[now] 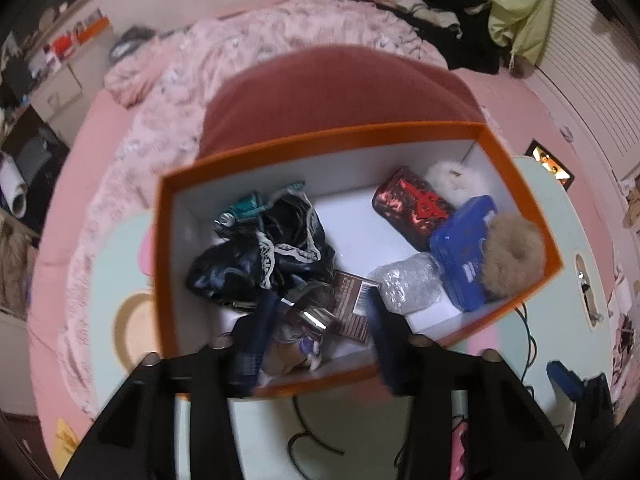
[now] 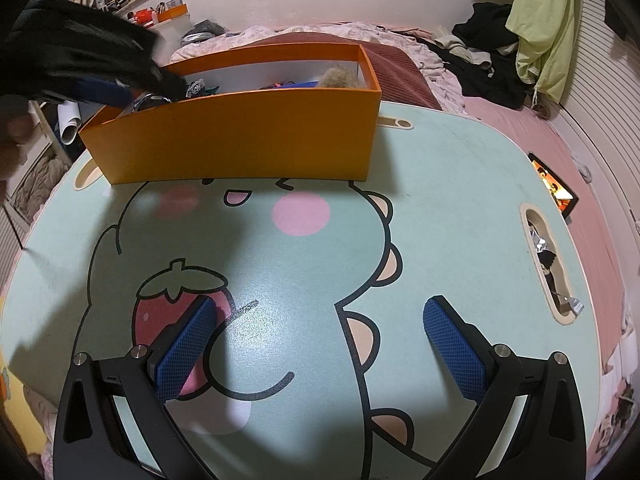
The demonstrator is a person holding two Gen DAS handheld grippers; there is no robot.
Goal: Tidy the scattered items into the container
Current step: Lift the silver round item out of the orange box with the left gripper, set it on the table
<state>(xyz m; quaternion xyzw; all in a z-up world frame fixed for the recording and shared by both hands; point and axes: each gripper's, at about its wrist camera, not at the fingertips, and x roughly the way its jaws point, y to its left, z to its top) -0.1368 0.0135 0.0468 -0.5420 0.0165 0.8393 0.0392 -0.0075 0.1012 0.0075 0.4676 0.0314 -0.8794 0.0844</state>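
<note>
The orange box [image 1: 360,136] with a white inside stands on the green cartoon table [image 2: 440,184]; it also shows in the right wrist view [image 2: 240,140]. It holds dark lacy cloth [image 1: 264,252], a red pouch [image 1: 412,208], a blue tin [image 1: 464,252], a tan pompom [image 1: 514,256], a white fluffy ball [image 1: 456,180], bubble wrap [image 1: 408,280] and a brown packet [image 1: 352,312]. My left gripper [image 1: 320,320] hangs over the box's near left end, jaws open, with a small shiny keychain item [image 1: 304,332] lying loose between them. My right gripper [image 2: 320,316] is open and empty over the table.
A pink bed with a floral quilt [image 1: 208,80] lies behind the table. Dark and green clothes [image 2: 532,32] pile at the back right. A lit phone [image 2: 556,192] lies right of the table. A table slot [image 2: 546,256] holds small wrappers. A black cable [image 1: 312,436] lies near the box.
</note>
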